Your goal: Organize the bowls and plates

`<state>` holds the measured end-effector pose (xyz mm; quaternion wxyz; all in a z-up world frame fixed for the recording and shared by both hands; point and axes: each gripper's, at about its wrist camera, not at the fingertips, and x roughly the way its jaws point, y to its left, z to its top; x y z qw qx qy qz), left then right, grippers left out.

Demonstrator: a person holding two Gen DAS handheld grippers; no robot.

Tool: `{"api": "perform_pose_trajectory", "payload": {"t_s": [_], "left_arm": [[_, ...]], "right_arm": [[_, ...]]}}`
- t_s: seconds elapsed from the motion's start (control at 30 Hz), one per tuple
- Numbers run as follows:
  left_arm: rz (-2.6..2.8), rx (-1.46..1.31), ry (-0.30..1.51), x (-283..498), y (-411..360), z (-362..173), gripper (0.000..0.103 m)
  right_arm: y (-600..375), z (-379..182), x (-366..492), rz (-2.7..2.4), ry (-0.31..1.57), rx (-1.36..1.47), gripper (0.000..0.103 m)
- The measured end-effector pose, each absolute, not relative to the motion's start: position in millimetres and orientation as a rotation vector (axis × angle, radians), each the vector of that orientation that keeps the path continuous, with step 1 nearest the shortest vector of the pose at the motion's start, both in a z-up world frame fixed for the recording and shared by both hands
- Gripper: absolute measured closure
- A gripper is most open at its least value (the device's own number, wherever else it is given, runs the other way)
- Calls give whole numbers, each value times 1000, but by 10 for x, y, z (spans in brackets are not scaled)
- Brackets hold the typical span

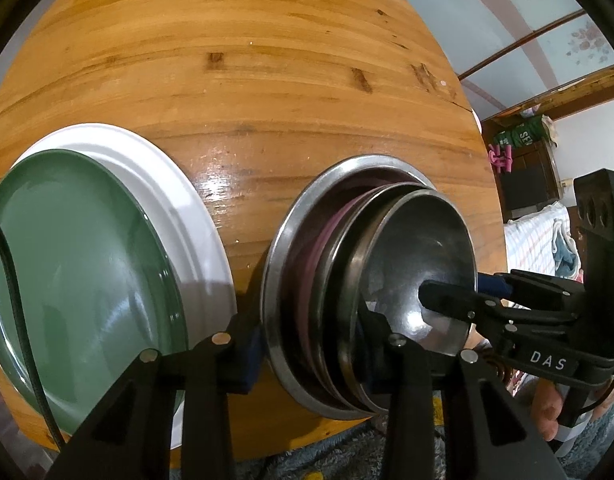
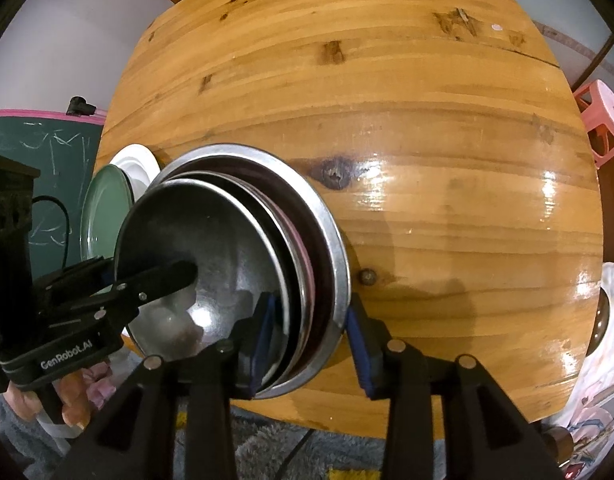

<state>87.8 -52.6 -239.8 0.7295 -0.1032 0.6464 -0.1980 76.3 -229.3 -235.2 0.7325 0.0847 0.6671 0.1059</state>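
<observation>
The left gripper [image 1: 307,356] straddled the near-left rims of the nested stack of round steel bowls [image 1: 371,280], its jaws apart; whether its pads pressed the metal could not be told. The right gripper [image 2: 307,336] straddled the opposite rims, jaws likewise parted, pads just beside the steel. The stack stood at the near edge of the round varnished wooden table [image 1: 247,80]. Left of it, a glossy green plate [image 1: 79,264] lay on a wider white plate [image 1: 195,200]. Judged from this, seating both grips evenly would avoid tipping.
</observation>
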Motion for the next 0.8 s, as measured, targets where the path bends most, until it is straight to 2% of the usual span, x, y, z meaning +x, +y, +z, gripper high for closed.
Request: {"api": "perform_pose_trajectory", "payload": {"t_s": [0.27, 0.53, 0.8], "left_arm": [[-435, -215, 1415, 855, -504, -2386, 68], [-417, -199, 1409, 837, -486, -2338, 67], [-399, -229, 1360, 785, -315, -2097, 66]], "right_arm": [[-2305, -2365, 671, 247, 1499, 197, 67], [-2444, -2398, 639, 248, 1536, 335, 74], [-2355, -2176, 647, 265, 1529, 318, 75]]}}
